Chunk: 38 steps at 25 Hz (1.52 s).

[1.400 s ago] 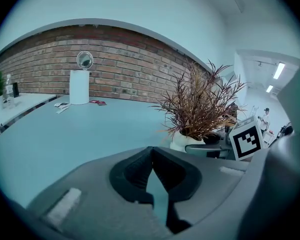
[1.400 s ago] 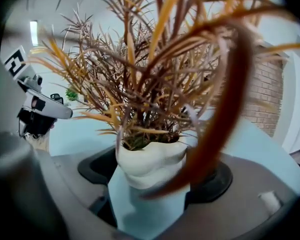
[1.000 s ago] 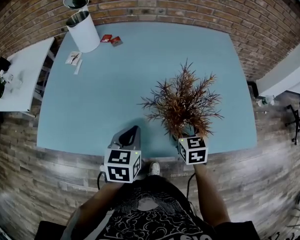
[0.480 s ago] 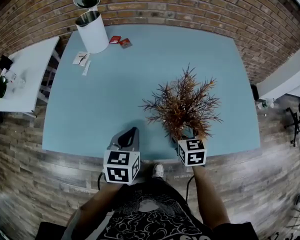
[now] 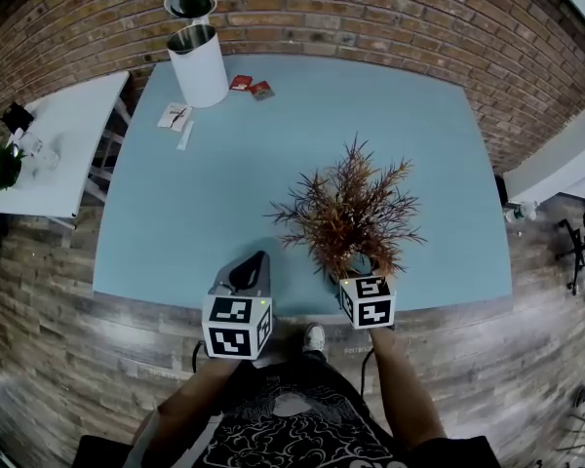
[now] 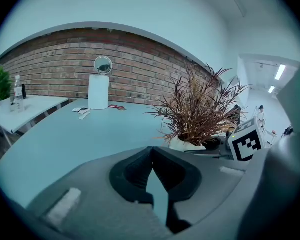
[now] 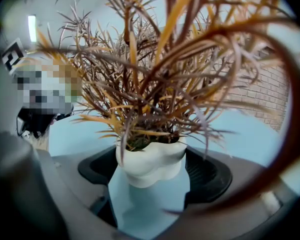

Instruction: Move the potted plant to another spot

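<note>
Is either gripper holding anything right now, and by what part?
The right gripper holds the potted plant, its jaws closed on the two sides of the white pot. The left gripper is shut on nothing.

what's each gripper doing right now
Left gripper: closed, holding nothing.
Right gripper: closed on the potted plant, gripping its white pot.

Left tool (image 6: 151,154) and right tool (image 7: 151,168) are grey with black-and-white marker cubes (image 5: 236,325); the shirt (image 5: 285,425) is black, patterned.
</note>
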### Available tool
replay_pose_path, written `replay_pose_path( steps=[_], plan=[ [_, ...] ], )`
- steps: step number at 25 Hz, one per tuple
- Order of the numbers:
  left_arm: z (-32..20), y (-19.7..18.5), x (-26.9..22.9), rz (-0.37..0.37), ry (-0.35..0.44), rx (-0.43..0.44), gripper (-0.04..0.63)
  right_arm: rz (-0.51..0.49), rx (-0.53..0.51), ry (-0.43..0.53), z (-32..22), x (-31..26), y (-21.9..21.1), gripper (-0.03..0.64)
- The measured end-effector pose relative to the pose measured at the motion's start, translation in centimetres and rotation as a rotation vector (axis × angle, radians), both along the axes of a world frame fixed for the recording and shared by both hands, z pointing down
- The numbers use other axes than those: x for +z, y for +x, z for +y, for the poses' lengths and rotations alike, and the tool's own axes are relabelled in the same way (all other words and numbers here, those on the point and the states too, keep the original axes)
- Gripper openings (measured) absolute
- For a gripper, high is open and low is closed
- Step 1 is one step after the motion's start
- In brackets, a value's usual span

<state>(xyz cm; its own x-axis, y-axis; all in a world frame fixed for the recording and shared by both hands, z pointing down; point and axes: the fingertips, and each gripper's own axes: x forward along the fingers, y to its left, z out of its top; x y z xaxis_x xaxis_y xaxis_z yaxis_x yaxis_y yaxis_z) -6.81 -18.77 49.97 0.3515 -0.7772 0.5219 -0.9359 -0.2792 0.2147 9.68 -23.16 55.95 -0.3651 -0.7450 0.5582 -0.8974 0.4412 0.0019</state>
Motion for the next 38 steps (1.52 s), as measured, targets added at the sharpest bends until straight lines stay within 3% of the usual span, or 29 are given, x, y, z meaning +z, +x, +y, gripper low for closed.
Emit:
replay_pose_path(
  steps=[19,38],
  plan=[
    [0.4,-6.1,-0.7,0.018,0.023,-0.079,0.0,0.017,-0.051,-0.02,0.0,0.0,-7.6,0.422],
    [0.3,-11.4,-0.5,0.027,0.034,-0.095,0.0,0.031,-0.108,-0.025,0.0,0.1,-15.0,0.42]
  ],
)
